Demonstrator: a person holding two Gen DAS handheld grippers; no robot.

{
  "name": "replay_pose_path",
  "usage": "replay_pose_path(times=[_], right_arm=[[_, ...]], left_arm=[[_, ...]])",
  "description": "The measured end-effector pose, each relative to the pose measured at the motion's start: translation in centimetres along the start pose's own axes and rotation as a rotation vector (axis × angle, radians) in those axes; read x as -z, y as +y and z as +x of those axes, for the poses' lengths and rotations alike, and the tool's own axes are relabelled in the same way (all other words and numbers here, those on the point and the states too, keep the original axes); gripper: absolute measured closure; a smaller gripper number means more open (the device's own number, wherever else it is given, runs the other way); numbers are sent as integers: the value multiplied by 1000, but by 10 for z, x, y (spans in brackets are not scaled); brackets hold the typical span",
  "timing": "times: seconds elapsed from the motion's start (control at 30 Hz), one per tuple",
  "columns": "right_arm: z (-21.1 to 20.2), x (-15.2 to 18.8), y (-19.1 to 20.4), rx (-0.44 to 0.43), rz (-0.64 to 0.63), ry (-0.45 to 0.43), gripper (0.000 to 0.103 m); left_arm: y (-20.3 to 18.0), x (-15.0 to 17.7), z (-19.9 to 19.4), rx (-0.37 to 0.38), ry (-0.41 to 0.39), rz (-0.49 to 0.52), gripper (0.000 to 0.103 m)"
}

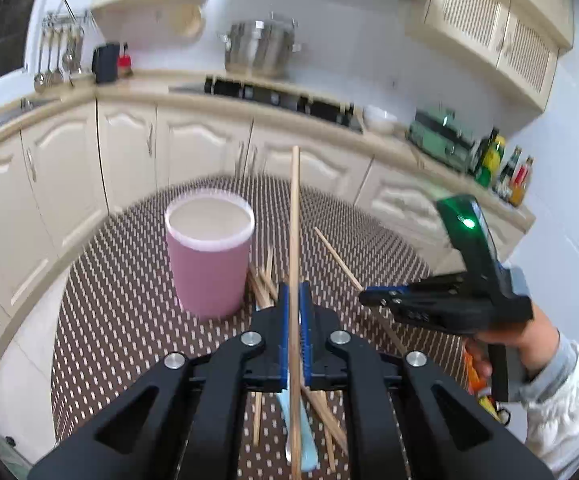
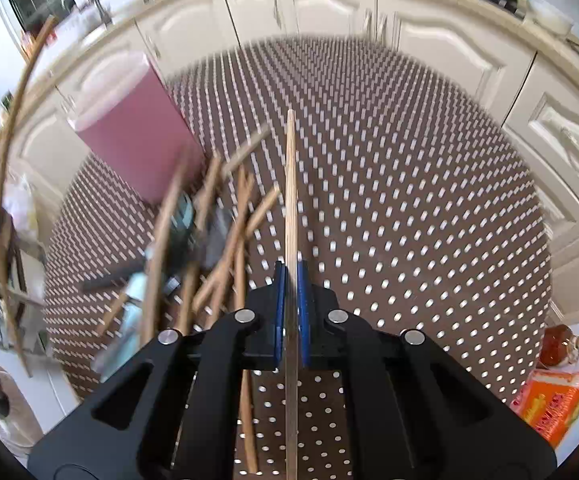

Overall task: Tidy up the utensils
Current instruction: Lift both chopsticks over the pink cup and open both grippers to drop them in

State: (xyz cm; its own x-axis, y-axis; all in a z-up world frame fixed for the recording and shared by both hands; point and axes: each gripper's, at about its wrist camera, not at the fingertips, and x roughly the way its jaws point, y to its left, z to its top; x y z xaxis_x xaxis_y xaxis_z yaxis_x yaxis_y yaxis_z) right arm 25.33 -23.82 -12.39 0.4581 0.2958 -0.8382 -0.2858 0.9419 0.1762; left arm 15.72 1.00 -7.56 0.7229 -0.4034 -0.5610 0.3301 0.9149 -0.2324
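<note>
Right gripper (image 2: 291,280) jaws clamped on a wooden chopstick (image 2: 290,184) above the dotted tablecloth (image 2: 409,200).

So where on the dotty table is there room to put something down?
The brown dotted tablecloth is bare to the right of the right gripper, out to the round table's edge. The strip behind the pink plastic cup is bare too. It is crowded beside the cup, where the wooden chopsticks lie heaped.
</note>
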Motion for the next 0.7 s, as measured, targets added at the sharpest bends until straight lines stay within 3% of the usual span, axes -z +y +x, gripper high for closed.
replay_pose_path(times=[0.2,0.4,0.7], right_arm=[[-63,-31,17,-93,0,-279,97],[-79,-59,52,-166,-16,-507,96],[-73,-103,82,-254,39,-687,96]], left_arm=[[5,-32,-19,-32,-208,-7,98],[15,-55,-12,-43,-394,-47,98],[25,-81,6,-105,-573,-72,98]])
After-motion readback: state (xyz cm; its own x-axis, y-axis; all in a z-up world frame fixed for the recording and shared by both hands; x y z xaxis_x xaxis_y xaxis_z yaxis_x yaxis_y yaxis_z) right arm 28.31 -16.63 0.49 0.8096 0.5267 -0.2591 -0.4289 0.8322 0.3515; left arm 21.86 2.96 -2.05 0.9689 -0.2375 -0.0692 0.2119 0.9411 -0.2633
